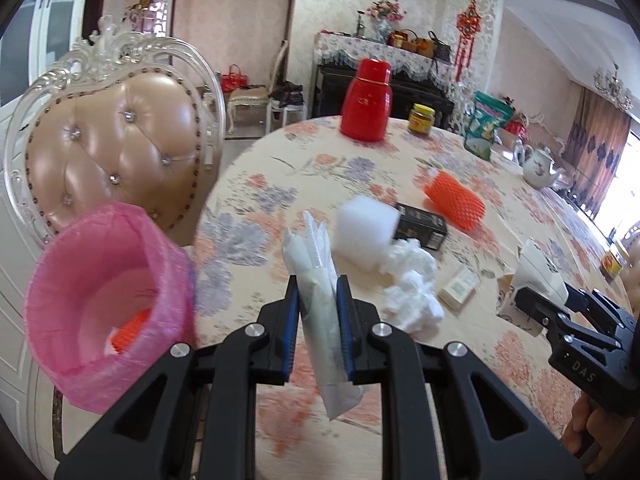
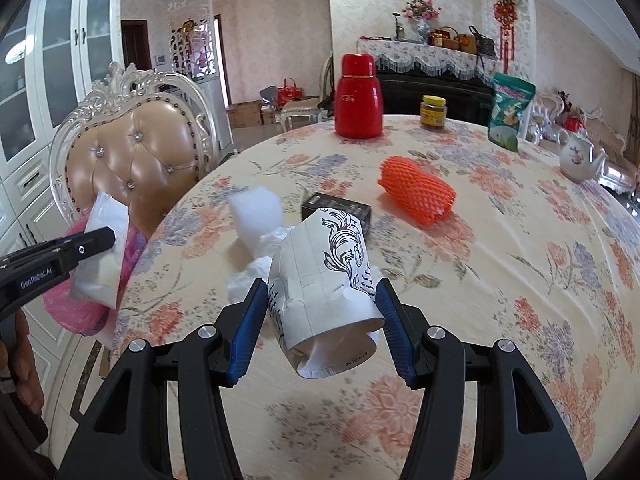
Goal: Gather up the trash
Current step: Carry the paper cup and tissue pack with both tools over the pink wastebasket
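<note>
Here, crumpled paper cup [image 2: 324,276], clamped.

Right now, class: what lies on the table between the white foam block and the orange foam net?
A black box lies between the white foam block and the orange foam net, clearest in the right wrist view.

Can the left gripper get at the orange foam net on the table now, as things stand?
Probably not yet. The left gripper has its jaws shut on a white wrapper, so nothing more fits between them. The net lies uncovered beyond the white foam block and black box.
</note>
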